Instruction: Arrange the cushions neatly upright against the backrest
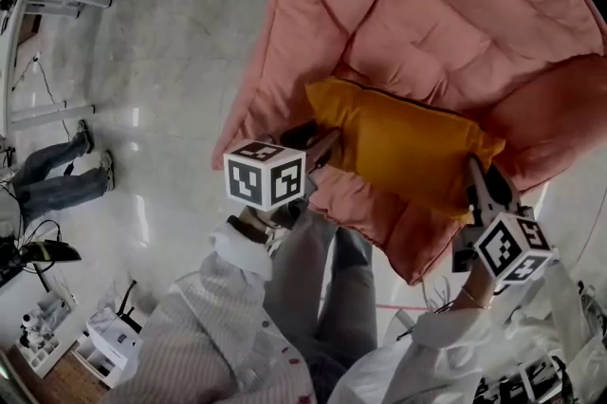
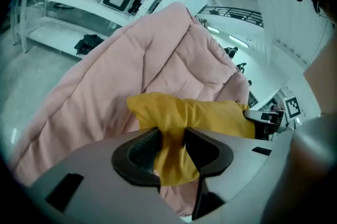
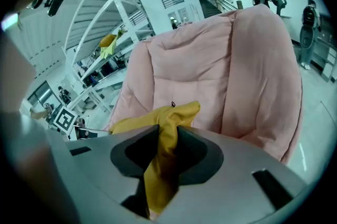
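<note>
Over the seat of the pink chair [image 1: 427, 4], I hold the yellow cushion [image 1: 403, 146] stretched between both claws: left gripper [image 1: 321, 150] pinching one corner, right gripper [image 1: 476, 179] clamping the opposite corner.

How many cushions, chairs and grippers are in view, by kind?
cushion: 1
chair: 1
grippers: 2 (left gripper, right gripper)
Total: 4
</note>
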Tool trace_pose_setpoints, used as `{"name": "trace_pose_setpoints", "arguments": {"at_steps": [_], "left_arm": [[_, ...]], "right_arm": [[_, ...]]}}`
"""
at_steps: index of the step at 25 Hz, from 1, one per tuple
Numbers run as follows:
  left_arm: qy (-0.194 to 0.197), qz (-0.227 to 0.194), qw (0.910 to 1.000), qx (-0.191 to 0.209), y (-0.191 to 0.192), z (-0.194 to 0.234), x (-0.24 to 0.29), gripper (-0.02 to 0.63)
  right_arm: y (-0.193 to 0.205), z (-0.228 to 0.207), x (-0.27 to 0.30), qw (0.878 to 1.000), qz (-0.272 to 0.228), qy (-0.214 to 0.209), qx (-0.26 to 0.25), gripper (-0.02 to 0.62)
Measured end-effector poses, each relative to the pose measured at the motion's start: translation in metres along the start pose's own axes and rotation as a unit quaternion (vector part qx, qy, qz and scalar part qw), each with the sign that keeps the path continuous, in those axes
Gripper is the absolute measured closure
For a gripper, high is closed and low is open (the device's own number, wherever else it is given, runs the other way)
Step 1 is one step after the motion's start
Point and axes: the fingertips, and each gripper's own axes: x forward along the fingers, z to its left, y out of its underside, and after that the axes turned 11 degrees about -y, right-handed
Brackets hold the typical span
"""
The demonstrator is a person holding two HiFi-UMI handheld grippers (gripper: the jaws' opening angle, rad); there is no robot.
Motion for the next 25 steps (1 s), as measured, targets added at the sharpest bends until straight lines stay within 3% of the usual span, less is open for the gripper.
{"name": "trace_pose_setpoints", "arguments": {"at_steps": [10, 25], "left_arm": [[-0.007, 0.005, 0.9934, 0.114, -0.074, -0.016, 0.028, 0.44], [-0.016, -0.001, 0.9869, 0.16, -0.075, -0.022, 0.063, 0.434]], "right_arm": [[-0.006, -0.029, 0.005, 0.995, -0.053, 0.05, 0.07, 0.489], [0.023, -0.07, 0.026, 0.992, -0.056, 0.081, 0.082, 0.489]]}}
